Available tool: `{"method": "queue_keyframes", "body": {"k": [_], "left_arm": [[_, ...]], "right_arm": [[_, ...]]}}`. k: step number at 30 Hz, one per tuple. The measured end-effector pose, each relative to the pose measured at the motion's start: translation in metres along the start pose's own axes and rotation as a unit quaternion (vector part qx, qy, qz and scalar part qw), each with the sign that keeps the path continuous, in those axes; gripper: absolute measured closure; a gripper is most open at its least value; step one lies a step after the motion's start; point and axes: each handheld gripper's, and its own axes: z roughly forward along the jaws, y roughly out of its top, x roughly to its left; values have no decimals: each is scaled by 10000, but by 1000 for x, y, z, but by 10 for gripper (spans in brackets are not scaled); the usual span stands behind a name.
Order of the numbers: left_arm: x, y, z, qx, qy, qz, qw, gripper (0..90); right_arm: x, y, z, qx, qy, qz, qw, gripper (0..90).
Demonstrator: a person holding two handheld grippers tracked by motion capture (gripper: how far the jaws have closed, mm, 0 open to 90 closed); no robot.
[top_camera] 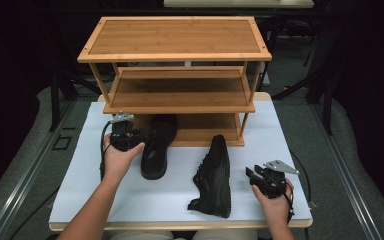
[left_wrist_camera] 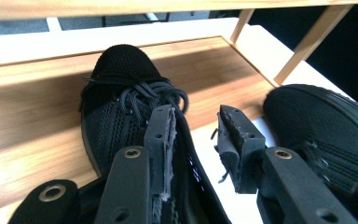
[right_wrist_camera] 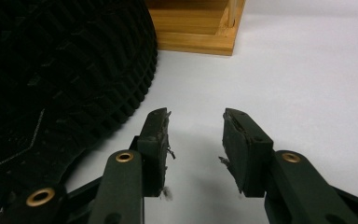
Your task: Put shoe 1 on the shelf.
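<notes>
Our left gripper (top_camera: 141,136) is spread at the collar of the upright shoe (top_camera: 157,145), whose toe already rests on the rack (top_camera: 180,102)'s bottom shelf, so we should straddle only the collar wall, clear of the laces, before pushing. The 2nd shoe (top_camera: 215,177) lies on its side on the table (top_camera: 280,135), and our right gripper (top_camera: 256,176) waits beside its sole, spread and empty.

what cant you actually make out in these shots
- Heel of the upright shoe: left claw view, covered by the left claw and cut by the bottom edge.
- Whether that claw grips the shoe's collar: one pad sits against it, the other stands apart.
- Upper of the tipped shoe: right claw view, sole faces the camera.
- Rack bottom shelf: high view, middle shelf hides it.
</notes>
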Motion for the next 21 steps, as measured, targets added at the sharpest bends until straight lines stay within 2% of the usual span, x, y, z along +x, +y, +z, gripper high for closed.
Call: {"method": "queue_keyframes", "body": {"k": [1, 3, 4, 5, 7, 8, 9, 10, 12, 13, 16, 17, 18, 21], "left_arm": [[-3, -2, -12, -10, -28, 111, 9999, 652], [-5, -4, -18, -44, -56, 152, 9999, 632], [-8, -9, -30, -59, -124, 217, 9997, 623], [-8, -9, -30, -59, -124, 217, 9997, 618], [-11, -20, -44, -50, -132, 367, 9992, 600], [-11, -20, -44, -50, -132, 367, 9992, 601], [-10, -29, -49, -68, -130, 382, 9992, 600], [-10, -29, -49, -68, -130, 382, 9992, 600], [-9, -45, -54, -40, -196, 297, 9994, 602], [-9, -45, -54, -40, -196, 297, 9994, 604], [-9, -65, -54, 101, -280, 305, 9991, 629], [-9, -65, -54, 101, -280, 305, 9991, 630], [-10, -75, -51, 248, -242, 370, 9987, 628], [-10, -84, -46, 347, -169, 450, 9982, 612]], "right_arm": [[0, 0, 0, 3, 5, 12, 10000, 602], [0, 0, 0, -31, 14, 2, 10000, 602], [1, 0, 0, -45, 9, -1, 10000, 601], [1, 0, 0, -45, 9, -1, 10000, 601], [1, 0, 0, 1, 15, -1, 10000, 600], [1, 0, 0, 1, 15, -1, 10000, 600], [2, 0, 0, 1, 23, -9, 10000, 600], [2, 0, 0, -5, 4, -11, 10000, 599], [2, 0, 0, -3, -6, -6, 10000, 599], [2, 0, 0, -3, -6, -6, 10000, 599], [3, 0, 1, 7, 12, -20, 10000, 598], [3, 0, 1, 7, 12, -20, 10000, 598], [3, 0, 1, 5, 1, -28, 10000, 598], [3, 0, 1, 13, 4, -25, 10000, 598]]}}
